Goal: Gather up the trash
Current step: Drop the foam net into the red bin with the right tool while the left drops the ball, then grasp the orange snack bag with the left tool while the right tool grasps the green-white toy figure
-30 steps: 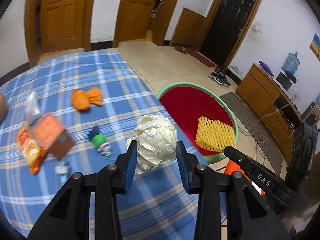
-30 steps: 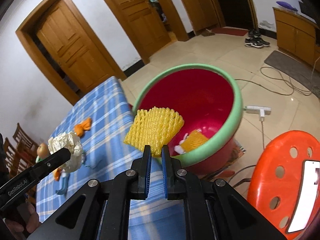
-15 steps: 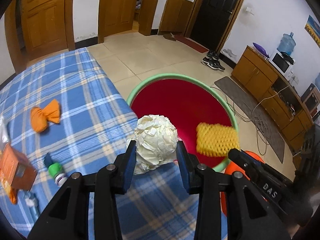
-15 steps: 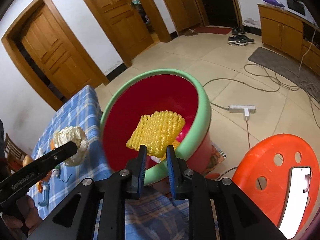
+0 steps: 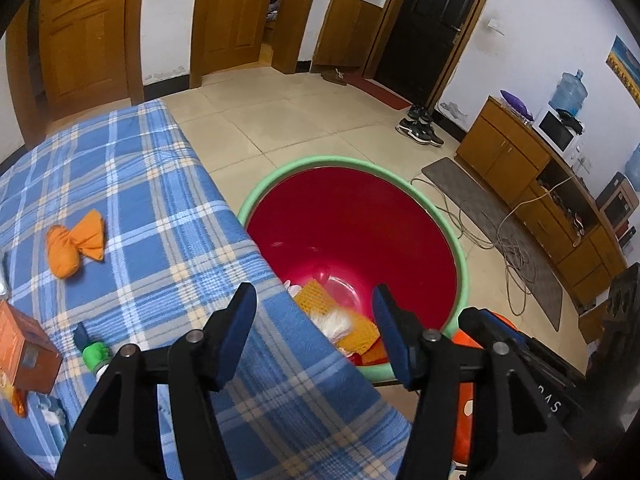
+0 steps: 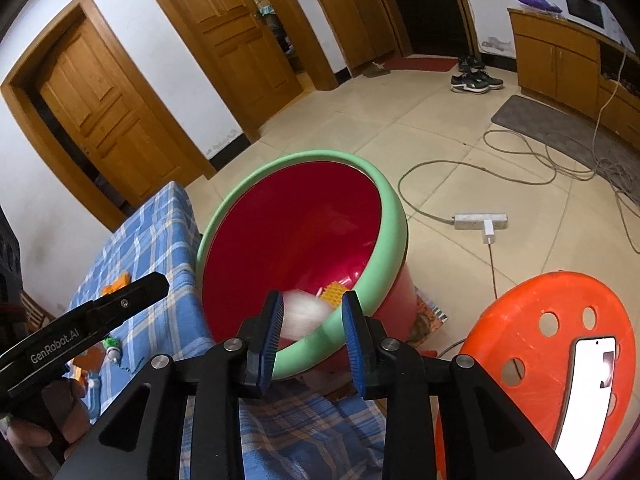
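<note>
Left gripper: jaws spread wide, having just been opening, nothing between the pads; it hangs over the edge of the blue plaid tablecloth where the cloth meets the tub. Right gripper: jaws parted, also just been opening, nothing pinched; it sits above the near rim of the red tub with green rim. Inside the tub, near its bottom, a blurred white crumpled paper ball lies beside yellow foam netting; the blur hides whether the ball has come to rest. On the cloth beyond the left gripper: a green-capped item, an orange box, then an orange wrapper. Right of the tub, an orange stool. Farther off on the tiled floor, a power strip and shoes.
</note>
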Motion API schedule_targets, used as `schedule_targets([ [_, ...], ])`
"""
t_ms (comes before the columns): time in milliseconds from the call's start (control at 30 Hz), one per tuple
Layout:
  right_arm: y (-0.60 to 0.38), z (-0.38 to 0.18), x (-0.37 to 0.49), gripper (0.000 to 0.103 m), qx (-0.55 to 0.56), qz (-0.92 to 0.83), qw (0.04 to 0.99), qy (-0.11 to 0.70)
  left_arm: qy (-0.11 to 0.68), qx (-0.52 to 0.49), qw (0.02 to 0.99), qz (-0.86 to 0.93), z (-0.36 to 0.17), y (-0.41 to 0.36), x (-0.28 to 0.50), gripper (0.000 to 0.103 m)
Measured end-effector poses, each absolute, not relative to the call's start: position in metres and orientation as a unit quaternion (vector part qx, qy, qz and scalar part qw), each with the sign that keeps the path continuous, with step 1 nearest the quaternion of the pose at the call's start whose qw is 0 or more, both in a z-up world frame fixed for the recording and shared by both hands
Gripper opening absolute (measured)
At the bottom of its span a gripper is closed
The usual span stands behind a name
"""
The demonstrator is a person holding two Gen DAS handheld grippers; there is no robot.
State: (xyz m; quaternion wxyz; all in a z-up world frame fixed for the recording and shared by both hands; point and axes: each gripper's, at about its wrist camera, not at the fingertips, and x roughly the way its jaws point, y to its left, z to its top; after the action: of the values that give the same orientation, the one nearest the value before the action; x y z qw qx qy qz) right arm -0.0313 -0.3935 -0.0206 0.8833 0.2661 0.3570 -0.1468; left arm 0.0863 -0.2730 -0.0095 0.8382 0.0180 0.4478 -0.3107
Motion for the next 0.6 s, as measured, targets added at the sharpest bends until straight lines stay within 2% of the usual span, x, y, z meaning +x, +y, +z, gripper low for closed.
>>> schedule_targets([
  [133,-0.388,-0.014,-0.033,0.038,0.264,-0.144,0.889,0.346,0.443,0.003,0.842,-0.307,-0.003,-0.260,0.083,0.060],
  [600,-0.350,0.005,-0.037,0.039,0.258,-0.102,0.899,0.339,0.429,-0.021,0.863,-0.266,0.014,-0.195,0.062,0.060],
])
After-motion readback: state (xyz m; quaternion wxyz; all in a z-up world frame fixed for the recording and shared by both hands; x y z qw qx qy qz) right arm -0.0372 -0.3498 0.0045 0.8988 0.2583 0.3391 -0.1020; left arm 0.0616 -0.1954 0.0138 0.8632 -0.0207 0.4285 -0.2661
